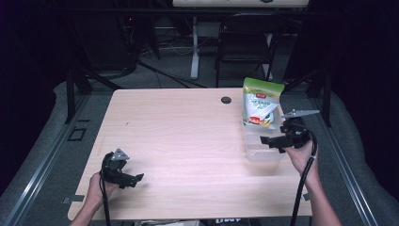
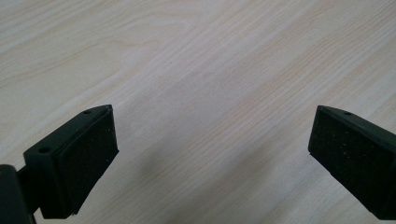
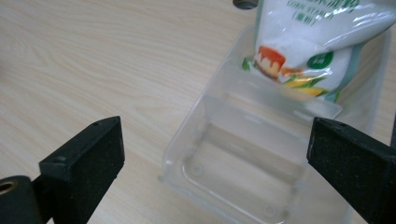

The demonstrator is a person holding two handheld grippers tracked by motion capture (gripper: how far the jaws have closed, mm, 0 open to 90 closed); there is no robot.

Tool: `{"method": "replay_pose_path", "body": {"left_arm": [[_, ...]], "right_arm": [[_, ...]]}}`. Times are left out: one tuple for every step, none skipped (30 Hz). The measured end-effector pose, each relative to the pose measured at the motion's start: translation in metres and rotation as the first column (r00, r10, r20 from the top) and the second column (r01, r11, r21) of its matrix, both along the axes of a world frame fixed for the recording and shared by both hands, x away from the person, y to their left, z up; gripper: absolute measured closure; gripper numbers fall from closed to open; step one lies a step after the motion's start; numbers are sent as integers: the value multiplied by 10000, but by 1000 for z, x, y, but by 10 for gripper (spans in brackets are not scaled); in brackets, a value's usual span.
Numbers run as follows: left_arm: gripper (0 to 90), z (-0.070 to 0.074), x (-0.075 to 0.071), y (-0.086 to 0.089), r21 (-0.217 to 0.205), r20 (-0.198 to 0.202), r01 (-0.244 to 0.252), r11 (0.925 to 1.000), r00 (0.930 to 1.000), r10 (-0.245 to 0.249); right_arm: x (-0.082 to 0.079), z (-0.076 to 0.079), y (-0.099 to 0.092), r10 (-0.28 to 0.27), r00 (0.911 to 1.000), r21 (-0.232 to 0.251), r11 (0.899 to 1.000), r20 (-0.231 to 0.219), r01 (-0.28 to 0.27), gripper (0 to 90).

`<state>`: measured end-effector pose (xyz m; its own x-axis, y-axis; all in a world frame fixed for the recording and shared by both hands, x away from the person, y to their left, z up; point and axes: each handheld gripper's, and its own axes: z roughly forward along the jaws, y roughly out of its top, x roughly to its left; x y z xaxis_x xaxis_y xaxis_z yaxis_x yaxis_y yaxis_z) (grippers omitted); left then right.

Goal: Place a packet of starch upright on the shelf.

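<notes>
- The left tongs (image 1: pixel 136 179) sit low over the near left corner of the bench (image 1: pixel 179 136), held in the person's left hand (image 1: pixel 96 188); their jaws stand wide apart with bare wood between them, as the left gripper view shows
- Well to the right of them, across an open stretch of wood, a clear plastic container (image 1: pixel 261 150) stands on the bench's right side
- A white and green pouch (image 1: pixel 261 106) with a pudding picture stands upright in the far end of that container, leaning on its far wall
- The right tongs (image 1: pixel 266 140) hover at the container's right rim, held in the right hand (image 1: pixel 301 153), pointing left across the tub; the pouch is just beyond them, apart from both jaws
- In the right gripper view the jaws stand wide, holding nothing: the container's empty near end (image 3: pixel 243 158) lies between and beyond them, the pouch (image 3: pixel 317 46) further ahead towards the right jaw
- A small dark grommet hole (image 1: pixel 226 100) sits in the wood left of the pouch
</notes>
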<state>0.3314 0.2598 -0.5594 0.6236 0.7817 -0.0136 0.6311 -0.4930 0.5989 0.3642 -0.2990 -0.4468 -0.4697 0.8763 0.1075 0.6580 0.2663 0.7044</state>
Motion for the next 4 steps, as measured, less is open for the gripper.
{"method": "replay_pose_path", "body": {"left_arm": [[11, -1, 0, -1, -37, 40, -37, 10000, 10000, 37], [11, 0, 1, -1, -3, 40, -6, 10000, 10000, 6], [11, 0, 1, -2, 5, 41, 38, 10000, 10000, -38], [11, 0, 1, -2, -2, 51, 44, 10000, 10000, -44]], "right_arm": [[-2, -3, 2, 127, 9998, -160, 9998, -118, -129, 18], [-5, -5, 3, 142, 9998, -254, 9996, -170, -146, 16], [-8, -7, 4, 153, 9998, -253, 9996, -103, -156, 17], [-10, -9, 5, 220, 9996, -304, 9993, -153, -224, 15]]}}
